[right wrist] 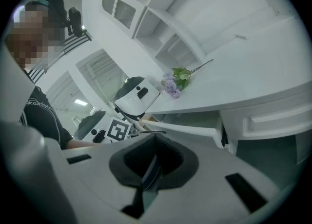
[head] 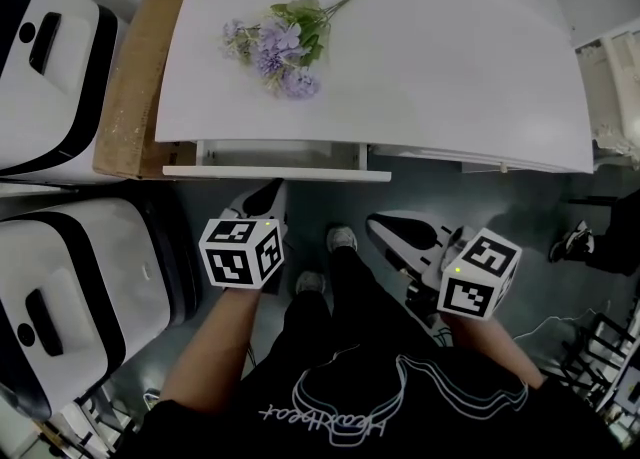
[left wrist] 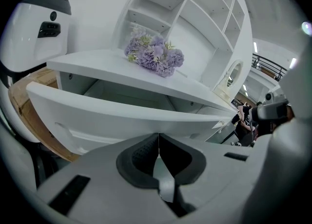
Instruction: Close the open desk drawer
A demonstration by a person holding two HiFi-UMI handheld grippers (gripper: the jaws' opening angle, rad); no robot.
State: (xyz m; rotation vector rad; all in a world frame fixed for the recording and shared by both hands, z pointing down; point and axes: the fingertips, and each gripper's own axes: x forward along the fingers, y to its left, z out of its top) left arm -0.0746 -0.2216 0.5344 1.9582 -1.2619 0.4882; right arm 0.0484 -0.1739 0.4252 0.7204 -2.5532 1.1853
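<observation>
The white desk [head: 420,57] has its left drawer [head: 277,173] pulled out a short way toward me. In the left gripper view the drawer's front panel [left wrist: 117,115] fills the middle, just beyond my left gripper [left wrist: 158,142]. That gripper [head: 271,192] is shut on nothing, its tips just short of the panel. My right gripper [head: 380,224] is shut and empty too, lower and to the right of the drawer. In the right gripper view [right wrist: 155,144] the drawer [right wrist: 190,129] shows from the side, sticking out from under the desktop.
A bunch of purple flowers [head: 280,42] lies on the desktop. Two white-and-black machines [head: 50,67] [head: 70,297] and a brown board [head: 140,67] stand left of the desk. A closed drawer [right wrist: 273,118] is on the desk's right. My feet [head: 342,239] are below the drawer.
</observation>
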